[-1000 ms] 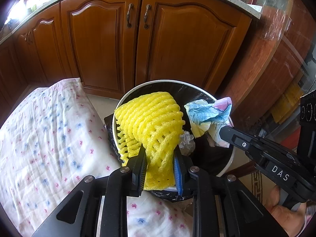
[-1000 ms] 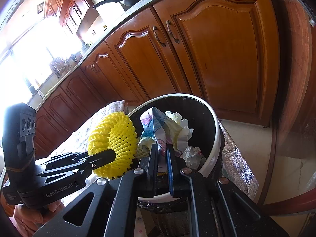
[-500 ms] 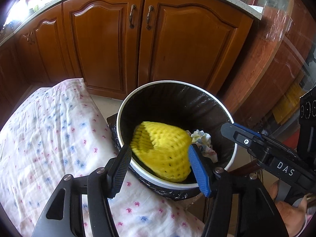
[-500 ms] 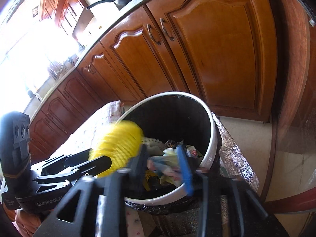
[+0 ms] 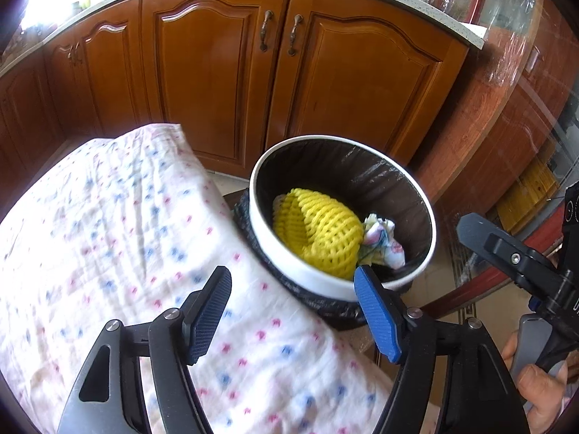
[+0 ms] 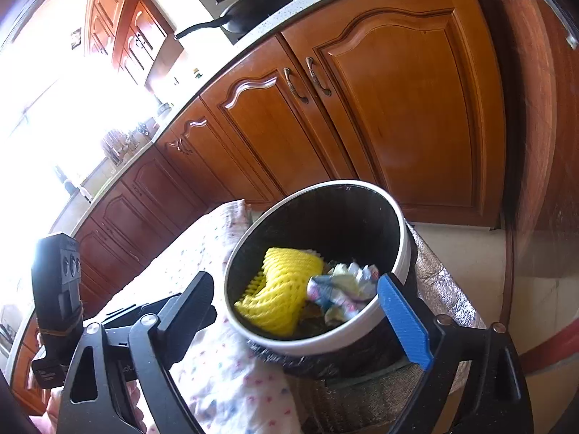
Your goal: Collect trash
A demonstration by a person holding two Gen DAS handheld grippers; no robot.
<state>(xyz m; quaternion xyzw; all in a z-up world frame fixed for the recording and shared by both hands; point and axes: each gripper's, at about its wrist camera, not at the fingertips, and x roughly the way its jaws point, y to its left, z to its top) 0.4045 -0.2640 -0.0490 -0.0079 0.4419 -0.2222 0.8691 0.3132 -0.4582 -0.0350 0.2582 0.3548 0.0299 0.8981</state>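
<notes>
A yellow foam fruit net (image 5: 318, 233) lies inside the white-rimmed trash bin (image 5: 275, 249) lined with a black bag. A crumpled colourful paper (image 5: 383, 240) lies beside it in the bin. My left gripper (image 5: 293, 311) is open and empty, over the table edge just short of the bin. In the right wrist view the net (image 6: 282, 289) and the paper (image 6: 340, 294) sit in the bin (image 6: 405, 249). My right gripper (image 6: 300, 314) is open and empty, in front of the bin. The right gripper's body also shows in the left wrist view (image 5: 521, 271).
A table with a white cloth dotted pink and blue (image 5: 108, 238) lies left of the bin. Wooden kitchen cabinets (image 5: 275, 83) stand behind. A silvery mat (image 6: 445, 296) lies under the bin. A black pan (image 6: 253, 7) sits on the counter.
Both grippers opened and let go: the yellow net and the crumpled paper dropped into the bin. Both grippers have since pulled back and risen away from the bin.
</notes>
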